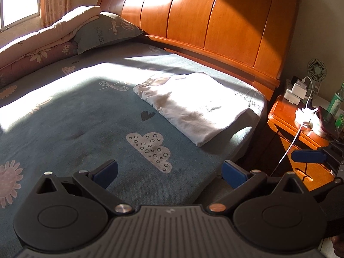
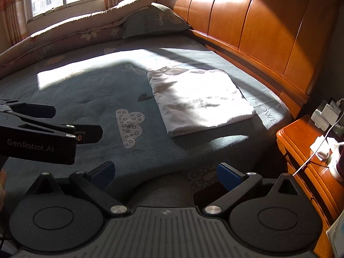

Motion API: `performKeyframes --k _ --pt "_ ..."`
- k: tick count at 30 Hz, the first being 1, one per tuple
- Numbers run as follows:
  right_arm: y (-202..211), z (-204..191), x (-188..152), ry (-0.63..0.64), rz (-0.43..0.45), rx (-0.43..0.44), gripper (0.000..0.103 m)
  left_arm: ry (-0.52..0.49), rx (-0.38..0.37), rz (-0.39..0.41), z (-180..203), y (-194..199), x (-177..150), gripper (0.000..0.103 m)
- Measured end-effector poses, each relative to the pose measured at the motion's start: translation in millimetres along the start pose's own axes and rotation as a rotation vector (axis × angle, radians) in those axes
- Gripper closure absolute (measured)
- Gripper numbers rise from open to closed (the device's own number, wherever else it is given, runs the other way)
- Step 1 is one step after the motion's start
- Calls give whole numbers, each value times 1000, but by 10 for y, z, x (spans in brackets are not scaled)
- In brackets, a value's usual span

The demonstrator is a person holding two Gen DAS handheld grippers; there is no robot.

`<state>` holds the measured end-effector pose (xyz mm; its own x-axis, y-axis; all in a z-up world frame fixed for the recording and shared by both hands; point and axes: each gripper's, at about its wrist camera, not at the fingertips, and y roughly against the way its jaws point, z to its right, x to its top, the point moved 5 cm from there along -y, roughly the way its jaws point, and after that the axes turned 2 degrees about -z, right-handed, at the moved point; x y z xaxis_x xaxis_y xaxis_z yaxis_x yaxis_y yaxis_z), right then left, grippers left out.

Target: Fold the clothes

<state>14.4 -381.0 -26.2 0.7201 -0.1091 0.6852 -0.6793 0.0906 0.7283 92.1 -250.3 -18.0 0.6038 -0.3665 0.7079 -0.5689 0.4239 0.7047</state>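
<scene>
Item: white garment point(image 2: 200, 101), folded to a flat rectangle on the blue bedsheet point(image 2: 90, 99), near the headboard point(image 2: 258, 25); fold judged complete. Left gripper point(image 1: 169, 172) and right gripper point(image 2: 165, 174): both jaws apart, empty, well short of it. Advice: leave the stack undisturbed. Writing: "GenRobot.AI" on gripper; "FLOWER" on sheet, pillow point(image 2: 154, 21).

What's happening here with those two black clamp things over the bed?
A person is holding a two-finger gripper in each hand, working on folding clothes. A white garment lies folded in a neat rectangle on the grey patterned bed sheet, near the wooden headboard. Neither tool touches it: the left gripper and right gripper are both open, holding nothing, near the bed's edge.
</scene>
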Motion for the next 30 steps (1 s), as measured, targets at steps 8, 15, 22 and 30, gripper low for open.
performKeyframes --k 8,15,22,30 --pt "25 14 -44 -5 -9 -10 0 -23 24 0 70 54 -28 1" --pt "20 52 -55 -24 -15 -5 0 -43 29 7 120 78 -19 1" --pt "14 76 -48 -42 -18 0 0 -46 25 9 118 94 -24 1" --pt "21 74 -36 -47 -12 11 0 -45 21 10 114 100 -26 1"
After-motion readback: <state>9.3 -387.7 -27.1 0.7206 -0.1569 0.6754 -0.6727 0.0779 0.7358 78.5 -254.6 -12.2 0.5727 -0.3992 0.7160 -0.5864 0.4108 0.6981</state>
